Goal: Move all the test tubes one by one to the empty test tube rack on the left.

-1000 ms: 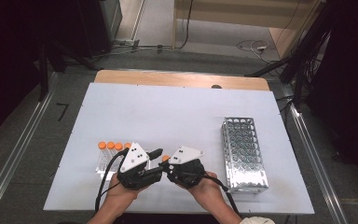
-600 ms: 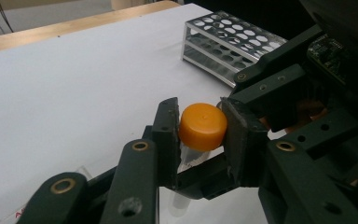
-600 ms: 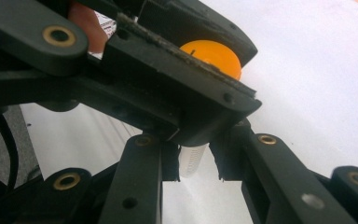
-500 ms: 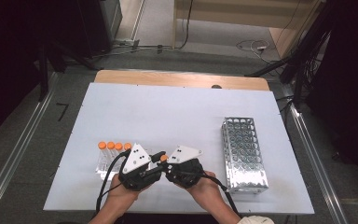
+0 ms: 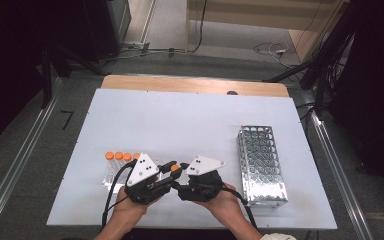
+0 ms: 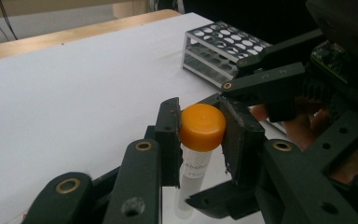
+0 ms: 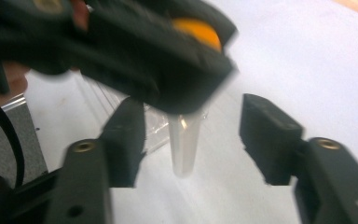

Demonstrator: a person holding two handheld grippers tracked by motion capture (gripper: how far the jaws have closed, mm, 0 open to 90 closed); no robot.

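Note:
A clear tube with an orange cap (image 6: pixel 202 126) hangs upright above the white table (image 5: pixel 180 120). My left gripper (image 6: pixel 202 135) is shut on it, its pads pressing the cap from both sides. In the high view the cap (image 5: pixel 175 168) shows between the left gripper (image 5: pixel 171 170) and the right gripper (image 5: pixel 181 173), which meet near the table's front edge. My right gripper (image 7: pixel 193 116) is open; its jaws have just been opening. The tube's body (image 7: pixel 184 144) stands between them, clear of both pads.
A metal tube rack (image 5: pixel 261 162) lies on the right side of the table, seen also in the left gripper view (image 6: pixel 219 46). Several more orange-capped tubes (image 5: pixel 119 157) rest in a clear tray to the left of the hands.
Both hands have stayed in place near the front edge. The orange cap remains between the two grippers.

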